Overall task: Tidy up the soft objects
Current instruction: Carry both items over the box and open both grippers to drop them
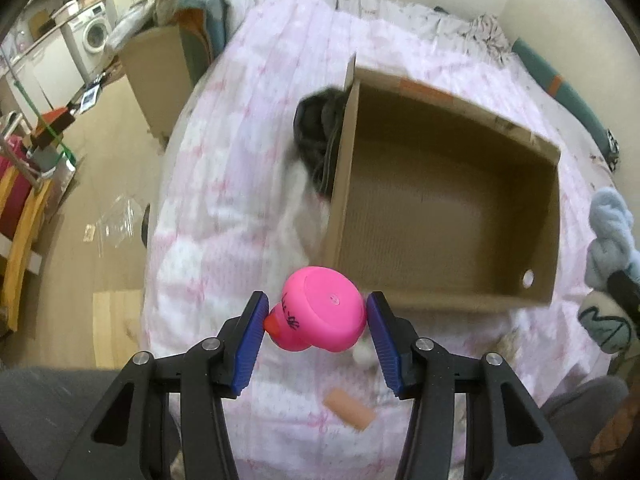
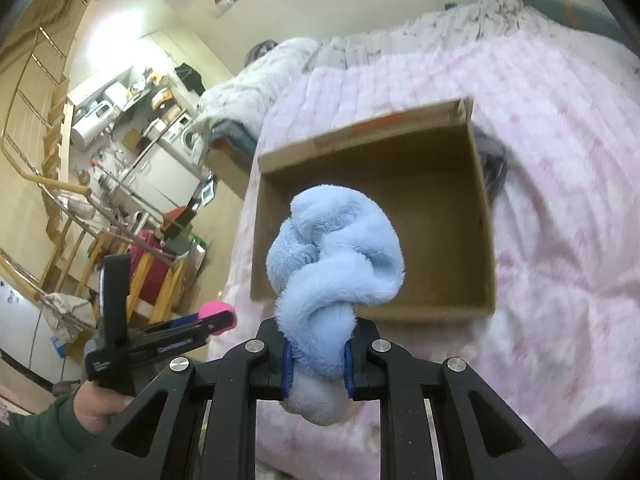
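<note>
The pink rubber duck point(image 1: 320, 308) is gripped upside down between the pads of the left tool point(image 1: 316, 322). The cardboard box point(image 1: 540, 216) is seen ahead of it on the bed point(image 1: 240, 160), empty inside. The knotted blue plush point(image 2: 336, 264) is clamped in the right tool point(image 2: 318, 364), before the same box.

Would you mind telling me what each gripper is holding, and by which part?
The left gripper clamps the pink rubber duck across head and body; the right gripper pinches the blue plush toy near its lower end.
</note>
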Available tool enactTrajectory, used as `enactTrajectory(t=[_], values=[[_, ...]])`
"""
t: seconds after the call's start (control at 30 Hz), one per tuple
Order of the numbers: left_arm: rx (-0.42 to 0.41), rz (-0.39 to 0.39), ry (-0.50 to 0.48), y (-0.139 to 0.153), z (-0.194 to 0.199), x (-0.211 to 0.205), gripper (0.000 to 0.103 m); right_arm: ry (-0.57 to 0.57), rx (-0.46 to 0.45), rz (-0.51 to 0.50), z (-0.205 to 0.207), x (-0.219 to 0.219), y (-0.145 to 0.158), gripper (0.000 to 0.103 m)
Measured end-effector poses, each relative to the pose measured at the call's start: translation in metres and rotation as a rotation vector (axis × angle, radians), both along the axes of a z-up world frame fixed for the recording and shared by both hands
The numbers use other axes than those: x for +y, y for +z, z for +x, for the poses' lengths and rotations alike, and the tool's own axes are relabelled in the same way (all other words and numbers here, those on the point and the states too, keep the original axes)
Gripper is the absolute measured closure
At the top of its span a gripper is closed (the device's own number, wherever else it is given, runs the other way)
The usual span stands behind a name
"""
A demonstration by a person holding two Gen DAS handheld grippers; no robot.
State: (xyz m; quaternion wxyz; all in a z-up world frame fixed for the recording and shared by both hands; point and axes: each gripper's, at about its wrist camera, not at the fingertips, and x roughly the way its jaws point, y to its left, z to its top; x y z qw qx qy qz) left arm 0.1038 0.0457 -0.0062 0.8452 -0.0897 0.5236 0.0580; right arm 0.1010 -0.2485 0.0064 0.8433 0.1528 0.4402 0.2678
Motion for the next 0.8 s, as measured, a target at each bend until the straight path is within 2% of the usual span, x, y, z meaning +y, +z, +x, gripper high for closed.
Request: enactTrajectory(t=[0.13,0.27,0.37,0.5,0.8], values=[[-0.047,0.022,-0.028,0.019,0.020,-0.011,0.056,-0.022,-0.026,0.000,0.020,-0.001,0.008,0.083],[-0.095,0.059,-0.072,0.023,0.039,-0.029,0.056,-0.057,-0.033,0.000,0.038,-0.002,0.001,0.083],[-0.133,0.079,-0.126,0.014,0.050,-0.044,0.056,-0.091,-0.009,0.017,0.045,-0.010,-0.018,0.083],[-0.172,0.069,-0.162,-0.004,0.053,-0.054,0.056,-0.124,0.068,0.013,0.054,-0.012,-0.041,0.083],[-0.132,0.035,-0.189,-0.028,0.058,-0.060,0.055,-0.092,0.114,-0.068,0.062,0.001,-0.061,0.082]])
